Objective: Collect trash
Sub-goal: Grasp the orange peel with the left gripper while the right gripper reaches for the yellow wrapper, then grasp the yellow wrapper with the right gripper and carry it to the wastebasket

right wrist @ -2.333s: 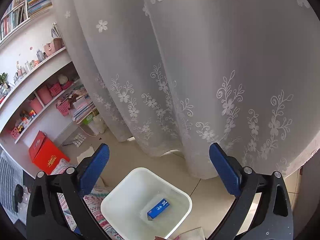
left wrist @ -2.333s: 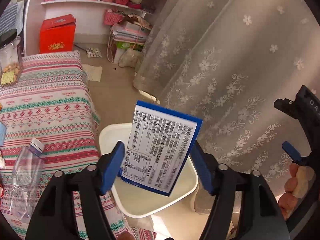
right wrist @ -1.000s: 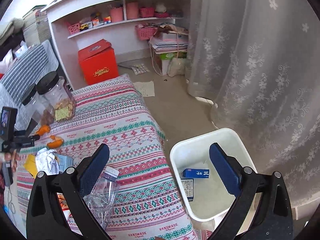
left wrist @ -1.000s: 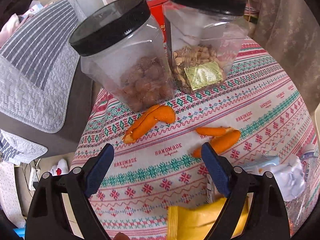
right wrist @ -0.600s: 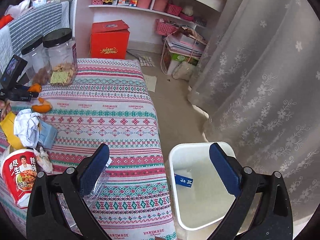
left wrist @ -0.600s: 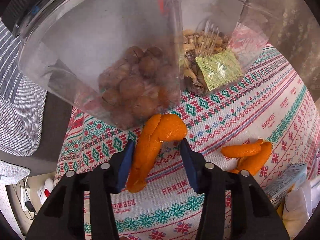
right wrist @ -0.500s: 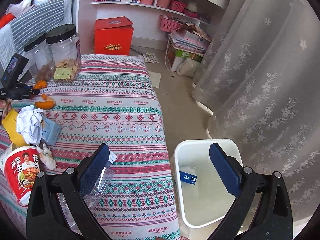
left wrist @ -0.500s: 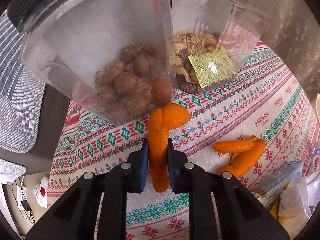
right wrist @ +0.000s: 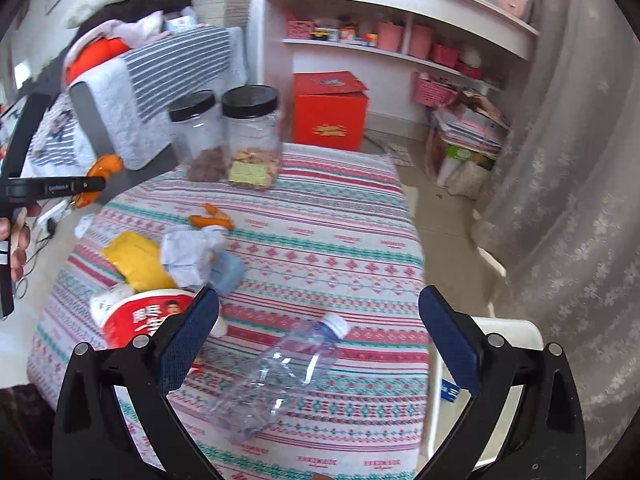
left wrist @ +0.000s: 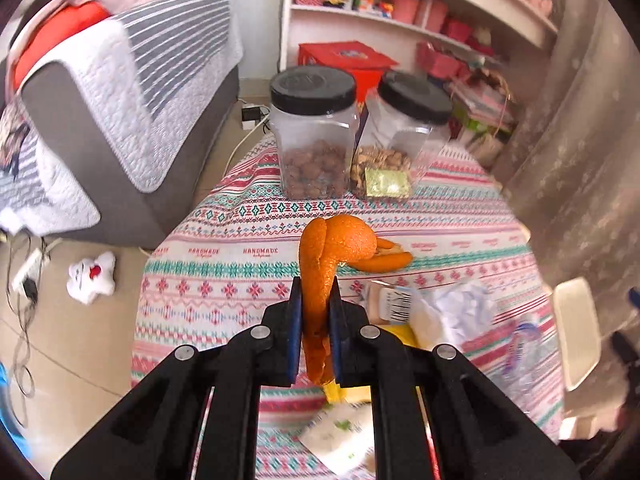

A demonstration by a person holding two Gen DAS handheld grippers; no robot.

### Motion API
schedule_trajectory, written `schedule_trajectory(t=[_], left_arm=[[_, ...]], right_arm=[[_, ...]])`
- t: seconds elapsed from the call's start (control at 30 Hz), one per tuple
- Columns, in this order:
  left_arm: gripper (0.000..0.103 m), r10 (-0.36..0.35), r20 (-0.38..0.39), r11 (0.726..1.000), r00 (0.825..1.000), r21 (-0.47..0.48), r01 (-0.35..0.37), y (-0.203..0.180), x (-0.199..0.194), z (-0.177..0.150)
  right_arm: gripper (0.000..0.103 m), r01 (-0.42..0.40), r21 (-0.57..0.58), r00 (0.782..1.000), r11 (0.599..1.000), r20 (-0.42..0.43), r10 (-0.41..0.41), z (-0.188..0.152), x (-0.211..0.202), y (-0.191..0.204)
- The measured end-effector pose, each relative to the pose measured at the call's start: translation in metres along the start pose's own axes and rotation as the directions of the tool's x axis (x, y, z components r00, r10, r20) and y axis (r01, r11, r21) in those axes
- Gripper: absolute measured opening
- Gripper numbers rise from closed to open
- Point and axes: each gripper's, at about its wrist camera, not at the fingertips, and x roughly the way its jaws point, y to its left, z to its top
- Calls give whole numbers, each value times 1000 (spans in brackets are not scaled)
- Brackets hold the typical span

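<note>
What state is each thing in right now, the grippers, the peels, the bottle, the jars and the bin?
left gripper: shut on orange peel, lifted.
right gripper: open, empty.
second peel: lying on the tablecloth.
plastic bottle: capped, on its side.
two jars: lidded, upright.
white bin: open-topped, beside the table.

Black plastic left gripper (left wrist: 314,312), right gripper (right wrist: 319,336): blue finger pads (right wrist: 448,336), silver round screws; bare-skinned hand (right wrist: 18,236).

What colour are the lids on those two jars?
Black, on both jars; clearest in the left wrist view.
</note>
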Motion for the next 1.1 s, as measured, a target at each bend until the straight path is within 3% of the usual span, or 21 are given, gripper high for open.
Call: schedule_trajectory(t=[0.1,0.23,0.3,0.43,0.53,0.67,0.77,0.83,0.93,1.1], left_arm=[[12,-30,101,991,994,-130,43,5,-65,-27],[12,-32,227,983,973,-172,72,8,-114,-58],[12,7,232,980,973,-194,39,17,-119,-55],[12,17,294,972,956,-228,53,38,-140,-50],[12,9,326,969,945,-236,72,47,-153,-49],[12,5,328,963,945,-256,84,59,-157,-51],[12,2,321,957,947,-277,92,67,-156,-53],[12,1,317,953,948,-286,95,70,-154,-53],[12,3,310,952,951,-293,92,71,-151,-53],[12,2,304,951,953,-295,92,70,-148,-53]], right_arm=[[96,-112,-104,992,988,-70,105,17,12,42],[94,-146,-246,985,958,-130,116,38,23,121],[92,-124,-294,987,948,-133,87,41,33,158],[84,-67,-318,985,946,-175,11,32,68,208],[79,-10,-322,979,947,-198,-57,25,94,228],[76,11,-354,970,935,-223,-96,18,115,242],[45,27,-330,964,943,-241,-112,20,128,240],[16,2,-268,952,964,-293,-84,27,138,231],[3,-27,-165,956,986,-293,-23,38,137,213],[0,-111,-47,969,993,-228,97,57,106,183]])
